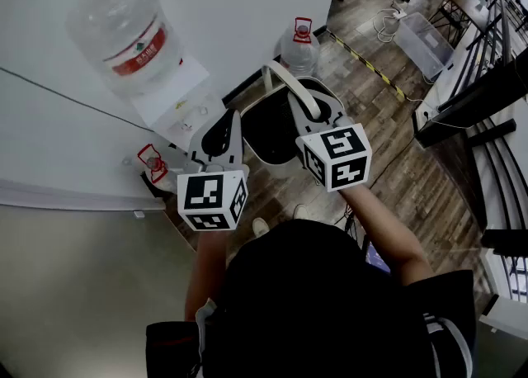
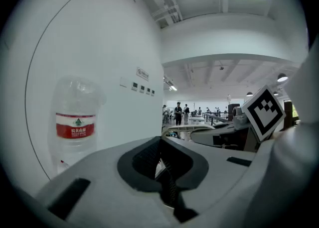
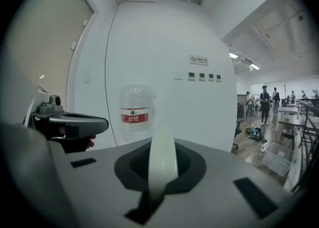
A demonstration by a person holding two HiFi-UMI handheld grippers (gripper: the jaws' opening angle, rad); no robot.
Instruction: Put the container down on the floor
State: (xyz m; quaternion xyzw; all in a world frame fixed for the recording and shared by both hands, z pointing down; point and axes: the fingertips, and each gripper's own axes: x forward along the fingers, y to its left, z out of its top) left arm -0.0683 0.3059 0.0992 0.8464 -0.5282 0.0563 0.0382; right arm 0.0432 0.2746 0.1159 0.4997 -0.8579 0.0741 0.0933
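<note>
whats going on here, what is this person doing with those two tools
A person holds a tool in each hand beside a water dispenser. The right tool is clamped on the white handle of a white container, which hangs above the wooden floor. The left tool is closed beside the container's rim; whether it pinches anything is unclear.
</note>
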